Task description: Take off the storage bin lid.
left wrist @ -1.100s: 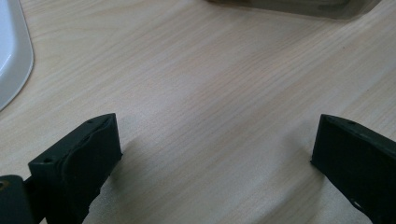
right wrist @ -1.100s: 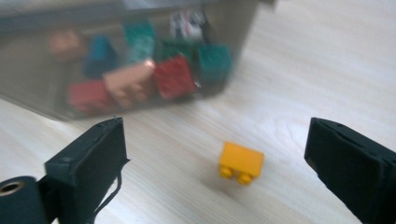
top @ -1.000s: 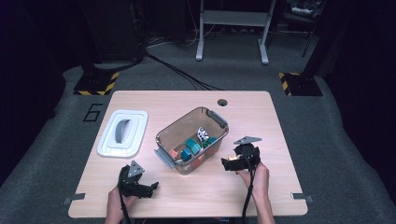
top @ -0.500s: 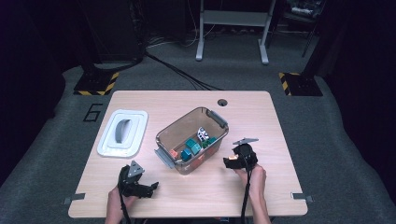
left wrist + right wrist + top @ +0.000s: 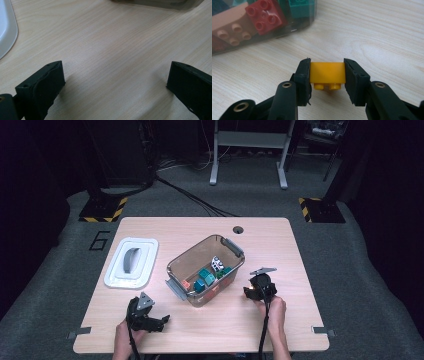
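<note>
**Yellow brick pinched beside the bin**

High view: on the pale wooden table [image 5: 300, 245] stands a clear plastic bin [image 5: 206, 269] with grey handles, holding teal, red and patterned bricks. A white lid [image 5: 131, 262] with a grey handle lies well to its left. The right gripper [image 5: 252, 292] sits just beside the bin's right end; the left gripper [image 5: 157, 321] rests near the front edge.

Left gripper view: the black jaws stand spread wide over bare wood, nothing between them.

Right gripper view: the jaws have just been closing and now pinch a small yellow plastic brick [image 5: 327, 73], studs facing the camera, low over the table near the bin's wall, behind which a red brick [image 5: 263, 16] shows.
</note>
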Motion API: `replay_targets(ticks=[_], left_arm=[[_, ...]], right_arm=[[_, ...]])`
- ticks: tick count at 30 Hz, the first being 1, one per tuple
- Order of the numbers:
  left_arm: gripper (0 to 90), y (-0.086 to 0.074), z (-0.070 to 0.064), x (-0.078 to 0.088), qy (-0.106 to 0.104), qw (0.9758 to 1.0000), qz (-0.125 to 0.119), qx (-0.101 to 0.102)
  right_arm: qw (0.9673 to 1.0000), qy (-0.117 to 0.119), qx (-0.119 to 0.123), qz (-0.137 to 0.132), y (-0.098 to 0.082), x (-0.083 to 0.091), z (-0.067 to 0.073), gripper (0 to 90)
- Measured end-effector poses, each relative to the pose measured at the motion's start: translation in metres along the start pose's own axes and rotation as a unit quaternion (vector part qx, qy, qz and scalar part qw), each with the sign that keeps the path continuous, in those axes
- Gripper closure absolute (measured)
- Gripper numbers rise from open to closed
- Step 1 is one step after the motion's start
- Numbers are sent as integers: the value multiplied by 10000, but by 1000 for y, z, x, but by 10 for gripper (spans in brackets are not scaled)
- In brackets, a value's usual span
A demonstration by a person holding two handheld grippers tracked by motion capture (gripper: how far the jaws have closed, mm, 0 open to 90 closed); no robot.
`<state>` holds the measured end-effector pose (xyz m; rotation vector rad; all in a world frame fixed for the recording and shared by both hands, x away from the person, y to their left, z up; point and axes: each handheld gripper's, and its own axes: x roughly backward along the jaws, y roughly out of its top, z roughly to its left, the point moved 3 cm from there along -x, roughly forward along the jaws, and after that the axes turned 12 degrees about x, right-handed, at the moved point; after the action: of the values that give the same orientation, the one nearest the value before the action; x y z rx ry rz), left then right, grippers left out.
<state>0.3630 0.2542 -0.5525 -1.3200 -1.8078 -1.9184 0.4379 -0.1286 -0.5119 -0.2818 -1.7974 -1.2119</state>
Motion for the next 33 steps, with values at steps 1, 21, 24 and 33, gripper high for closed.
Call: replay_targets(ticks=[1,21,24,33], left_arm=[[12,0,0,0,0,10000,-1,-2],[11,0,0,0,2,10000,-29,29],[12,0,0,0,2,10000,-29,28],[12,0,0,0,4,10000,-4,-3]], right_arm=[[10000,24,-1,-15,0,1,-1,586],[9991,-11,7,-433,18,40,-13,586],[9989,-36,44,-471,23,45,-14,586],[9981,-108,67,-602,37,58,-15,587]])
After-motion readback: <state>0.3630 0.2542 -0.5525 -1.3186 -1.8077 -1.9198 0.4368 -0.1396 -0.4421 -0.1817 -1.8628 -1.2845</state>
